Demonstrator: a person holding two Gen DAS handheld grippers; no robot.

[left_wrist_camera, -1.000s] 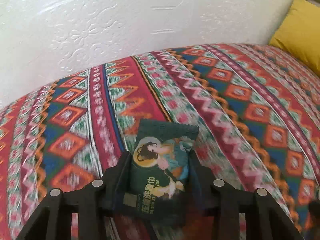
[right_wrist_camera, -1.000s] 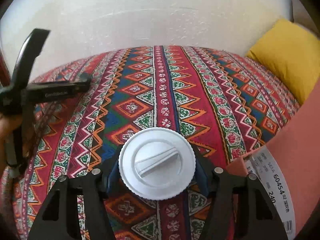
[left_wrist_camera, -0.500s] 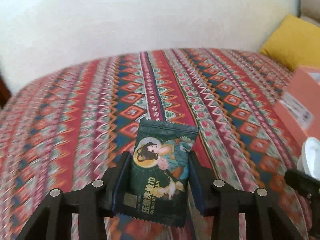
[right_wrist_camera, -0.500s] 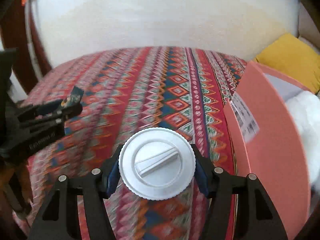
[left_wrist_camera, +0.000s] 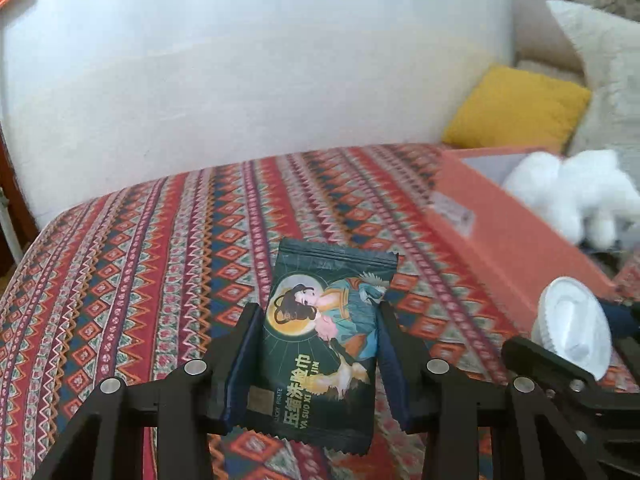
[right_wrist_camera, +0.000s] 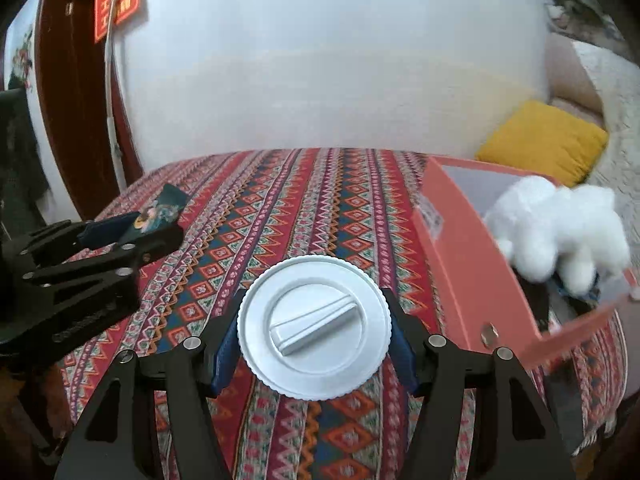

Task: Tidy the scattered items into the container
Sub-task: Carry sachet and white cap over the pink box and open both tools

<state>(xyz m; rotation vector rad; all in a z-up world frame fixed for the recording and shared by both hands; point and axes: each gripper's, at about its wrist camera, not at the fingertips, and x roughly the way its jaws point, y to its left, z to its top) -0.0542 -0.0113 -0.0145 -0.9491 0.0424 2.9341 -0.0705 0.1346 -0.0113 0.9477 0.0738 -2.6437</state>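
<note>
My left gripper [left_wrist_camera: 316,336] is shut on a dark green sachet [left_wrist_camera: 324,340] with a woman's picture, held above the patterned cloth. My right gripper [right_wrist_camera: 314,328] is shut on a round white ribbed lid [right_wrist_camera: 314,326]. The lid also shows at the right of the left wrist view [left_wrist_camera: 572,332], and the left gripper with the sachet at the left of the right wrist view [right_wrist_camera: 132,236]. An open orange box [right_wrist_camera: 468,264] stands to the right, with a white plush toy [right_wrist_camera: 560,228] inside. The box also shows in the left wrist view [left_wrist_camera: 504,232].
The striped red patterned cloth [left_wrist_camera: 160,264] covers the surface up to a white wall [left_wrist_camera: 240,60]. A yellow cushion [left_wrist_camera: 520,108] and a cream blanket [left_wrist_camera: 608,60] lie behind the box. A dark wooden door frame [right_wrist_camera: 72,100] stands at far left.
Both grippers have risen and pulled back with their items. The orange box with the plush toy has come further into view on the right in both views.
</note>
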